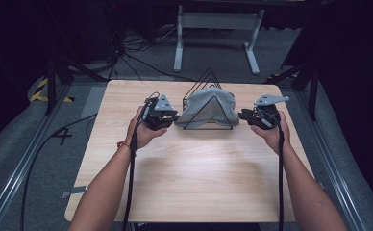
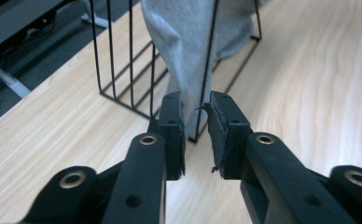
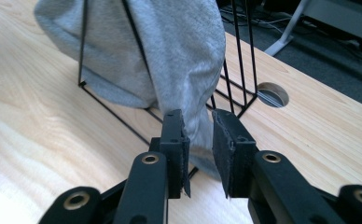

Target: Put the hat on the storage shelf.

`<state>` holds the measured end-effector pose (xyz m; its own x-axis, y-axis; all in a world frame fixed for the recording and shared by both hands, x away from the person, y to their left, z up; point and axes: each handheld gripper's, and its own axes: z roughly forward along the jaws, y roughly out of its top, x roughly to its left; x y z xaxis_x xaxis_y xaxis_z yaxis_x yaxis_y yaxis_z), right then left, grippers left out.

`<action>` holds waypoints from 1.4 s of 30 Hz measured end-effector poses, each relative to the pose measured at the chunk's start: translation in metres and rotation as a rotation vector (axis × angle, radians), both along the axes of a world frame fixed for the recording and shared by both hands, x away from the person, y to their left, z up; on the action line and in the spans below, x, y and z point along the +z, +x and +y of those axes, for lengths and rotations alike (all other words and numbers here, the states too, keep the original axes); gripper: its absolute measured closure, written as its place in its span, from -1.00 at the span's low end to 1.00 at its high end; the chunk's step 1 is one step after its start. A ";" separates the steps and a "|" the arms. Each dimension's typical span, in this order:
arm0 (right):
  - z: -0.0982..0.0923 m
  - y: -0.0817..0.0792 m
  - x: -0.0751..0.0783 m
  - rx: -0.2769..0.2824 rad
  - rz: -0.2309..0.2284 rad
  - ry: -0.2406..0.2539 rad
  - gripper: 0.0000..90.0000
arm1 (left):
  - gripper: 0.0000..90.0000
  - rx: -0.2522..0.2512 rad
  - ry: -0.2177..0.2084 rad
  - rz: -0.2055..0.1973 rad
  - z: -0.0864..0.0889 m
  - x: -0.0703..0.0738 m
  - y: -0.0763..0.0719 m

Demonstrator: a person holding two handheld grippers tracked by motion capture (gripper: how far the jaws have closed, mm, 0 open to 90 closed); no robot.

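Two grippers, left [image 1: 167,117] and right [image 1: 246,115], jaws slightly apart, flank one cloth-draped [image 1: 208,106] wire rack [image 1: 208,126].

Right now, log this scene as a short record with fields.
surface: wooden table
rack: black wire triangular rack, upright mid-table
cloth: grey cloth draped over the rack, hanging down both ends
left gripper: at the rack's left end, jaws slightly apart, cloth edge just ahead
right gripper: at the rack's right end, jaws apart around the hanging cloth

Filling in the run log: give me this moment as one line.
left gripper: open, at rack's end | right gripper: open, around cloth edge | grey cloth: draped over wire rack | table: wooden
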<state>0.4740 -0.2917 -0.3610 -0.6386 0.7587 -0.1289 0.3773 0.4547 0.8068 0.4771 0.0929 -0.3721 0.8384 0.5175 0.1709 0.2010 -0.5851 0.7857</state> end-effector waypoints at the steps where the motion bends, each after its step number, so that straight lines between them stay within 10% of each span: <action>1: -0.002 -0.005 0.001 0.001 -0.004 -0.004 0.61 | 0.64 0.001 0.004 0.003 0.003 0.000 -0.004; 16: -0.023 -0.063 -0.014 0.057 0.006 -0.050 0.35 | 0.37 -0.031 0.114 0.050 0.039 -0.022 -0.054; 26: -0.033 -0.095 -0.049 0.069 0.065 -0.185 -0.09 | -0.21 0.003 0.132 0.099 0.059 -0.055 -0.082; 42: -0.071 -0.136 -0.099 -0.039 0.080 -0.085 -0.46 | -0.57 -0.034 0.116 0.227 0.080 -0.098 -0.102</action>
